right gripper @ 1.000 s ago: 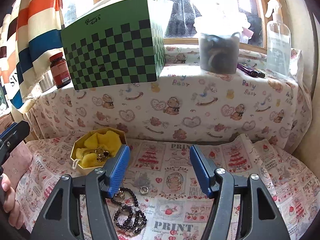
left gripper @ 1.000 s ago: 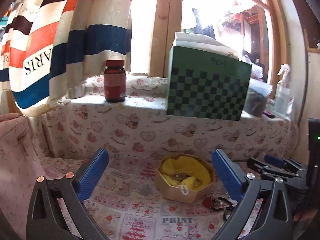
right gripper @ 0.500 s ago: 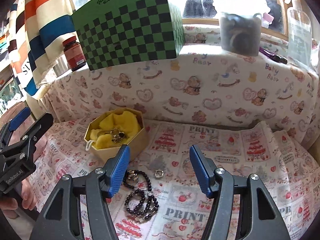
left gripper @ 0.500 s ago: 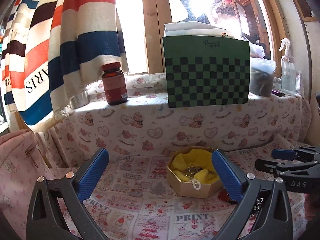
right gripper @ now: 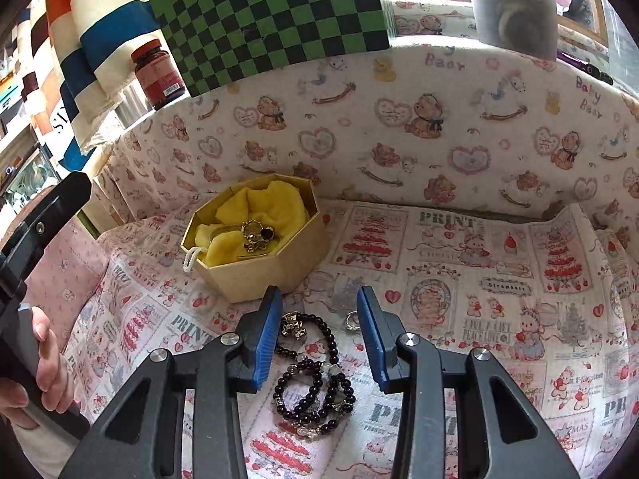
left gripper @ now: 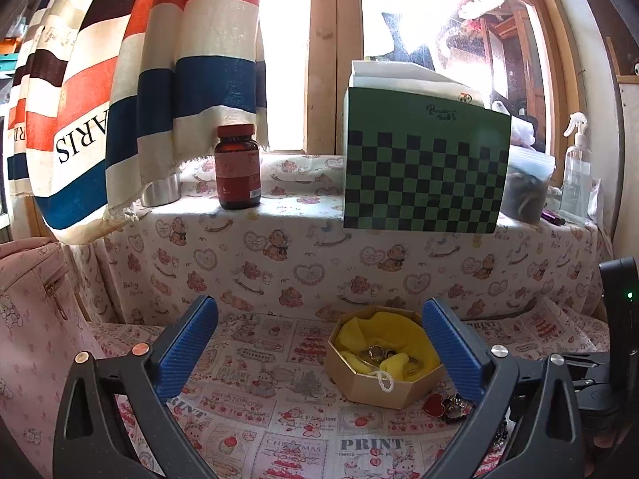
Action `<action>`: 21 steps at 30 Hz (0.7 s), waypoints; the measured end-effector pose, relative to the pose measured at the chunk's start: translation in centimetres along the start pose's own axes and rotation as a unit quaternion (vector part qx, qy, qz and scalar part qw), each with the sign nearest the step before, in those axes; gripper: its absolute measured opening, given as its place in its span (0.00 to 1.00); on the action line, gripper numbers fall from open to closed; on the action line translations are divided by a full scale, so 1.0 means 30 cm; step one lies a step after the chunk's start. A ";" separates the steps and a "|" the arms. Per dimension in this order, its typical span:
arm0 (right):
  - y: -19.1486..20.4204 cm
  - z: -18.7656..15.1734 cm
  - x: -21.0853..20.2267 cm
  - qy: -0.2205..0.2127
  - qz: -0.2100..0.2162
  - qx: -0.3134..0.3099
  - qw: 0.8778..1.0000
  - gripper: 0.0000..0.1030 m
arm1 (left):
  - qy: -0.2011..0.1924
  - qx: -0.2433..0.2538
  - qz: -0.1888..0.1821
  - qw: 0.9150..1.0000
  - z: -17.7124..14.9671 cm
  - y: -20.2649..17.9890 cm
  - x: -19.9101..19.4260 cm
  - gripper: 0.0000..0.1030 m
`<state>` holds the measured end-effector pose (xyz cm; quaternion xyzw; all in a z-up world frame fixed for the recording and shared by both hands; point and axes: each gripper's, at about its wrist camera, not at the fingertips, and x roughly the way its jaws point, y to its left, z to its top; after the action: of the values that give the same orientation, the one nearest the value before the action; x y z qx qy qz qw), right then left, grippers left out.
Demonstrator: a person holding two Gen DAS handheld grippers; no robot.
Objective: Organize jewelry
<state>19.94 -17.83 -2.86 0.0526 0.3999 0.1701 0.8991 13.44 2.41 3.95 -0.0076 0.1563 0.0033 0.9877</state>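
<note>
Honestly, right tongs (right gripper: 315, 335) sit half spread over the black bead bracelets (right gripper: 315, 383) at lower centre, pinching nothing. I'd drop lower and grab one strand, not the tangle, minding the small ring (right gripper: 352, 320) beside it. Left tongs (left gripper: 317, 343) are wide apart, empty. Gold box (right gripper: 255, 255), centre left, holds yellow cloth (right gripper: 263, 207) and some rings (right gripper: 257, 234).

A brown pill bottle (left gripper: 237, 167) stands beside a green checkered box (left gripper: 425, 171) on the cloth-covered sill (left gripper: 295, 199).
</note>
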 end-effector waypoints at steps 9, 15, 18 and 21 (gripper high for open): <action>0.028 -0.005 0.017 0.021 0.038 -0.019 0.999 0.32 | -0.021 0.061 0.037 0.997 -0.019 -0.044 0.020 0.99; 0.020 -0.011 0.060 0.038 0.061 0.001 0.997 0.28 | 0.007 0.045 0.036 0.998 -0.018 -0.026 0.031 0.99; 0.034 -0.017 0.079 0.039 0.049 -0.011 0.998 0.24 | 0.023 0.008 0.022 0.999 -0.007 0.014 0.034 0.99; 0.054 -0.025 0.110 0.046 0.020 -0.023 0.998 0.16 | 0.011 0.004 0.034 0.999 0.000 0.037 0.025 0.99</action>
<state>21.01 -15.19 -5.31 0.0317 0.4357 0.1998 0.8771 14.14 3.52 3.72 0.0013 0.1669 0.0361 0.9853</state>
